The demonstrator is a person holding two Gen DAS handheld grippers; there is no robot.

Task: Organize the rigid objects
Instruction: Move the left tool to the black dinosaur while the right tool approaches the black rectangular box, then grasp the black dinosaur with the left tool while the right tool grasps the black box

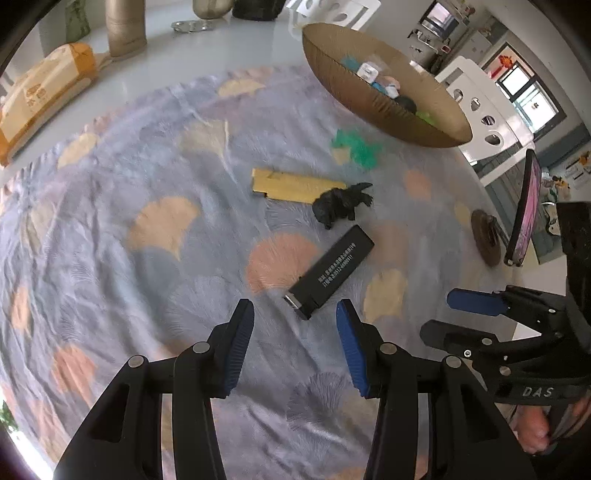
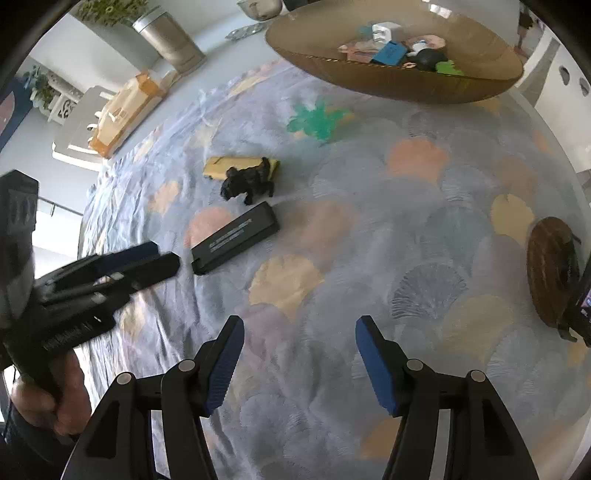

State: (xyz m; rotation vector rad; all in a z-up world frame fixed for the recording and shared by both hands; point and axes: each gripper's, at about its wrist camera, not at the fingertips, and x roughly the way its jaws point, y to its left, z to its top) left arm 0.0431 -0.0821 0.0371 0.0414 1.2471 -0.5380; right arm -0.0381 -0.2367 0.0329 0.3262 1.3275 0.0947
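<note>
Cloth (image 2: 424,229) bare right of black bar (image 2: 236,238), bowl (image 2: 388,83) at far edge

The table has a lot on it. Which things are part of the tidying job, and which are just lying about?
Part of the job: black box, black toy animal, yellow wooden piece, green toy, brown bowl.

Lying about: orange packet, metal canister, phone.

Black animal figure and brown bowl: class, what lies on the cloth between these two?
A green toy lies on the cloth between the black animal figure and the brown bowl. Both wrist views show it; the yellow block sits beside the figure.
</note>
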